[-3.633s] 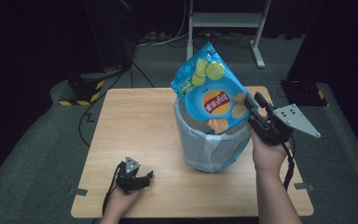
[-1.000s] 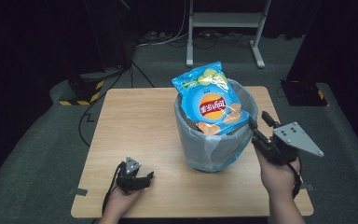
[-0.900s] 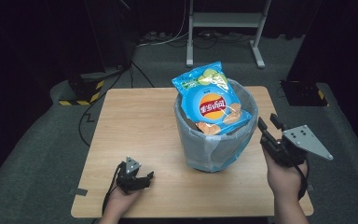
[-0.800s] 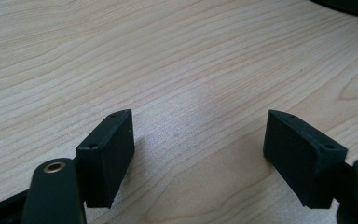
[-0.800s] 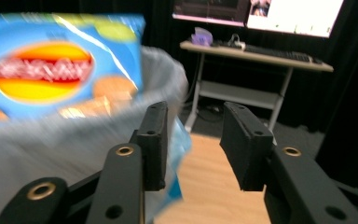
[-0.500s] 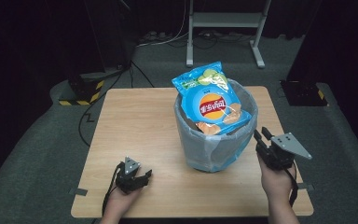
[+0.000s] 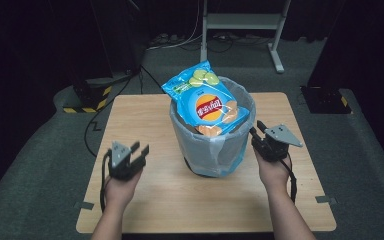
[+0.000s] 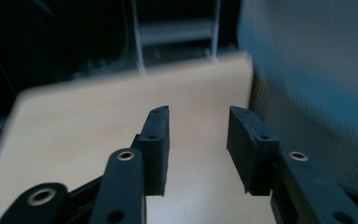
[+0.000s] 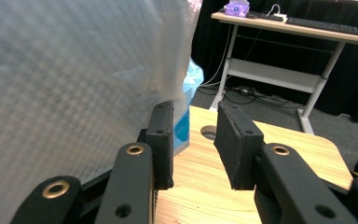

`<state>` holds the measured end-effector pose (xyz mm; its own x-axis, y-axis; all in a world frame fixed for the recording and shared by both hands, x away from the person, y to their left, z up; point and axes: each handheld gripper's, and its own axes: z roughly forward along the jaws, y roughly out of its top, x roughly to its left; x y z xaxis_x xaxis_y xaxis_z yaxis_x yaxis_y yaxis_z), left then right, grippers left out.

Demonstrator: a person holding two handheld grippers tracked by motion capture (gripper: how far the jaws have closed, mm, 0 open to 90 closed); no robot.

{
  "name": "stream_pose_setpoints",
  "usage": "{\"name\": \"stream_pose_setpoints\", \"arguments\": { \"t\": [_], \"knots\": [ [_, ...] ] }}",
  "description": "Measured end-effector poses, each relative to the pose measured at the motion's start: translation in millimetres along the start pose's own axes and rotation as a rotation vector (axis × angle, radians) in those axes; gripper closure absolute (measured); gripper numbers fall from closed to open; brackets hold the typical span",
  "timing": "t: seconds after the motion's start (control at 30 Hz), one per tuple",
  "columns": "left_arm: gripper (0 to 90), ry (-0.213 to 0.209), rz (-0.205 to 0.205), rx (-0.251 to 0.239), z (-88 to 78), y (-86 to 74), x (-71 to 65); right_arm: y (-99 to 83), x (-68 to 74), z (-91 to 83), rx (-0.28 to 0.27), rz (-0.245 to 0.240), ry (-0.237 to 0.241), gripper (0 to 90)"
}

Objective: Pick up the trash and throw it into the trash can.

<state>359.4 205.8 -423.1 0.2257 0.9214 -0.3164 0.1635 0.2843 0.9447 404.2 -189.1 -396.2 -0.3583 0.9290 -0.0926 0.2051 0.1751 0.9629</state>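
- Tabletop (image 7: 145, 112): pale wood, on grey carpet in a dark room.
- Bin (image 7: 215, 150): mid-tabletop, lined with a clear bag; a blue chip bag (image 7: 205, 102) stands out of its top.
- Your left tongs (image 7: 139, 154): just closing, nothing between them, left of the bin.
- Your right tongs (image 7: 256, 131): parted, nothing held, beside the bin's right wall.
- White desk frame (image 7: 240, 20): behind.

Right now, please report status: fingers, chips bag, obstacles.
Left gripper and right gripper: open, empty. Blue chips bag upright in lined mesh bin. Nothing in the way.
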Motion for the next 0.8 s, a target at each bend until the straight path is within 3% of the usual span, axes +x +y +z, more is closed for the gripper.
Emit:
{"name": "stream_pose_setpoints", "arguments": {
  "t": [0.03, 0.1, 0.13, 0.17, 0.2, 0.23, 0.3, 0.33, 0.4, 0.5, 0.53, 0.57, 0.6, 0.67, 0.77, 0.8],
  "knots": [
    [57.7, -0.006, 0.007, -0.055, 20.8, 29.0, -8.4, -1.3, -0.2, -2.9, 0.0, 0.001, -0.002, 65.7],
    [59.0, -0.009, -0.024, -0.065, 50.3, 48.3, -14.7, -4.4, -1.7, -8.2, 0.01, 0.004, -0.003, 64.6],
    [59.7, -0.009, -0.024, -0.065, 50.3, 48.3, -14.7, -4.4, -1.7, -8.2, 0.01, 0.004, -0.003, 64.6],
    [59.7, -0.01, -0.032, -0.057, 66.1, 54.2, -17.4, -5.9, -2.6, -11.2, 0.014, 0.01, -0.002, 64.5],
    [61.0, -0.005, -0.042, -0.05, 95.1, 61.4, -24.4, -8.2, -4.4, -17.7, 0.013, 0.014, 0.001, 63.6],
    [61.9, -0.002, -0.047, -0.054, 105.4, 65.6, -27.9, -8.9, -4.8, -21.2, 0.013, 0.012, -0.001, 63.2],
    [62.2, -0.004, -0.049, -0.066, 112.5, 70.5, -31.5, -9.3, -5.3, -24.5, 0.012, 0.009, -0.003, 62.8],
    [62.4, -0.017, -0.056, -0.095, 121.1, 80.3, -39.4, -9.7, -7.6, -30.2, 0.007, 0.002, -0.005, 62.8],
    [63.4, -0.03, -0.043, -0.102, 122.8, 84.9, -43.6, -9.0, -9.6, -33.3, 0.007, 0.0, -0.003, 62.8],
    [66.8, -0.073, -0.035, -0.169, 114.5, 100.7, -57.2, -7.4, -10.7, -34.3, 0.004, -0.005, -0.002, 62.5],
    [68.0, -0.125, -0.018, -0.221, 96.9, 109.0, -68.6, -5.2, -11.2, -35.3, -0.002, -0.006, 0.001, 62.4],
    [68.0, -0.156, -0.007, -0.239, 87.2, 111.2, -74.9, -4.2, -11.2, -35.7, -0.011, -0.007, 0.004, 62.5],
    [67.9, -0.156, -0.007, -0.239, 87.2, 111.2, -74.9, -4.2, -11.2, -35.7, -0.011, -0.007, 0.004, 62.5],
    [67.6, -0.196, 0.036, -0.256, 64.4, 108.0, -87.7, -2.1, -8.8, -36.4, -0.02, -0.008, 0.008, 62.2],
    [65.2, -0.185, 0.036, -0.237, 56.7, 101.6, -87.3, -2.1, -7.2, -36.6, -0.023, -0.002, 0.011, 62.0],
    [64.5, -0.165, 0.028, -0.211, 52.1, 93.9, -81.6, -2.5, -5.1, -37.0, -0.024, -0.003, 0.014, 61.6]
  ]
}}
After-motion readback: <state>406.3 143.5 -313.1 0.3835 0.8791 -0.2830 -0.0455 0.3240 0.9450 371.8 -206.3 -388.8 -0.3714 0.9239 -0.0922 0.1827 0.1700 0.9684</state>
